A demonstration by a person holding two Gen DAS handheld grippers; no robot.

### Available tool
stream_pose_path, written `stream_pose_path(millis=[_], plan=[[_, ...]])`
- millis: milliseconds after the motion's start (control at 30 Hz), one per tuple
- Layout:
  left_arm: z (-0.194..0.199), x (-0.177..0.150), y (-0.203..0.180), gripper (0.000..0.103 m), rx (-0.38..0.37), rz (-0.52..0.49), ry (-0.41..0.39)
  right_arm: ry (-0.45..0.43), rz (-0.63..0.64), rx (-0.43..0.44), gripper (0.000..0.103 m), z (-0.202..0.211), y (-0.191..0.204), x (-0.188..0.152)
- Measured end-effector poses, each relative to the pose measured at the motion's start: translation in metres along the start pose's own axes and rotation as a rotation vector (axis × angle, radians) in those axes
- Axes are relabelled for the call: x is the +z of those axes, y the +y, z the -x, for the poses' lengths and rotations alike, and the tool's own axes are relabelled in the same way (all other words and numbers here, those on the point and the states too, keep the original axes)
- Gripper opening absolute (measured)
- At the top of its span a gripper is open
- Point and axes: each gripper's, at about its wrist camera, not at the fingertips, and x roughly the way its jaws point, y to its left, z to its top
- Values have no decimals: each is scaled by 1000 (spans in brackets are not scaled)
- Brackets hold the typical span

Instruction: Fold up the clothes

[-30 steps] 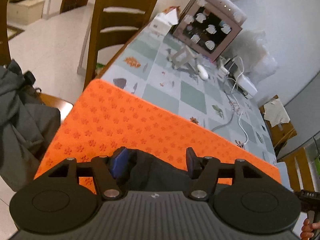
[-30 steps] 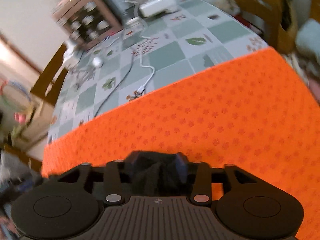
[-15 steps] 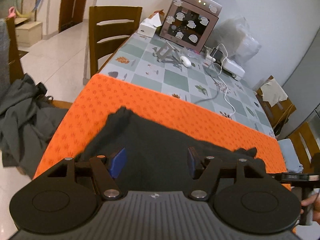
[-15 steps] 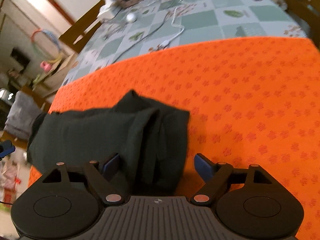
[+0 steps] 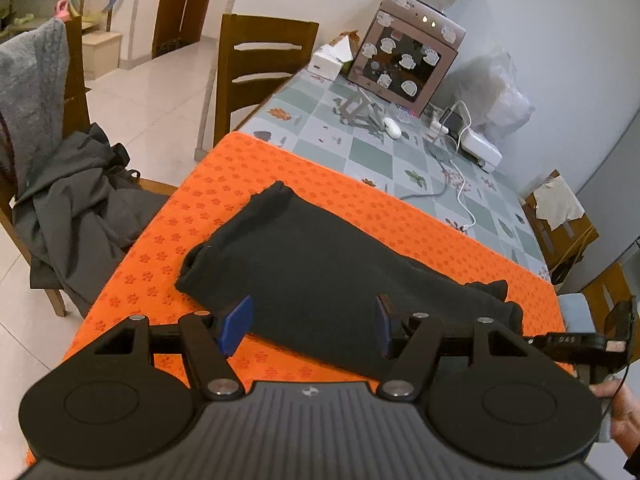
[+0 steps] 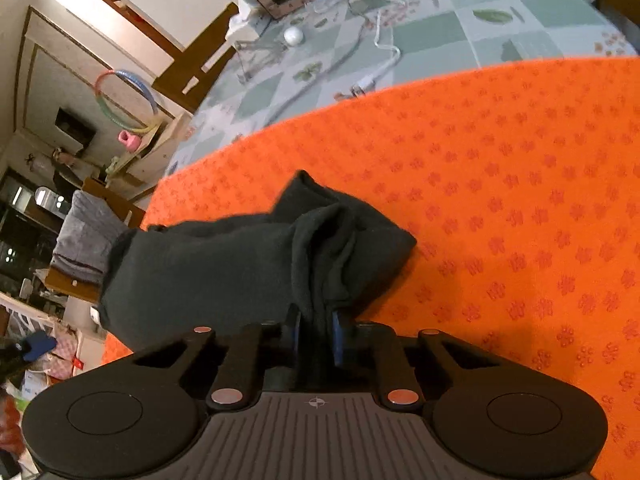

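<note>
A black garment (image 5: 320, 268) lies folded lengthwise on the orange mat (image 5: 248, 172), running from the far left to the near right. My left gripper (image 5: 310, 326) hovers open over its near edge, and the blue pads (image 5: 236, 324) touch nothing. In the right wrist view the same garment (image 6: 240, 264) bunches into folds at its right end. My right gripper (image 6: 316, 334) is shut on those folds at the near edge, with cloth pinched between the pads.
Grey clothes (image 5: 80, 200) are heaped on a chair left of the mat, and a wooden chair (image 5: 260, 68) stands behind. Beyond the mat the checkered table (image 5: 372, 156) holds a water dispenser (image 5: 404, 64), a mouse (image 5: 392, 126) and cables (image 5: 460, 184). Bare orange mat (image 6: 520, 200) lies right of the garment.
A second ago both grippers held the garment; half a second ago both were open with it laid on the mat. Now the right gripper has shut on its right end, and the left has drawn back, still open.
</note>
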Motion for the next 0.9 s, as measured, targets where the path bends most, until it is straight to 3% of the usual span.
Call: stream_pose_path(millis=[167,400,667,900], plan=[[9,1,18,72,-26,24,-23,-8,16,-34,16,21,49,17],[19,7,58,72,-55,-14,-55,-44,69,-49,15,28,151,38],[31,21,119,72,-89,-26,-88,-33,31,-1,15,-21,257,49],[46,32,167,72,-59,22,-109,-13,30,-28,15,-94,321,44]])
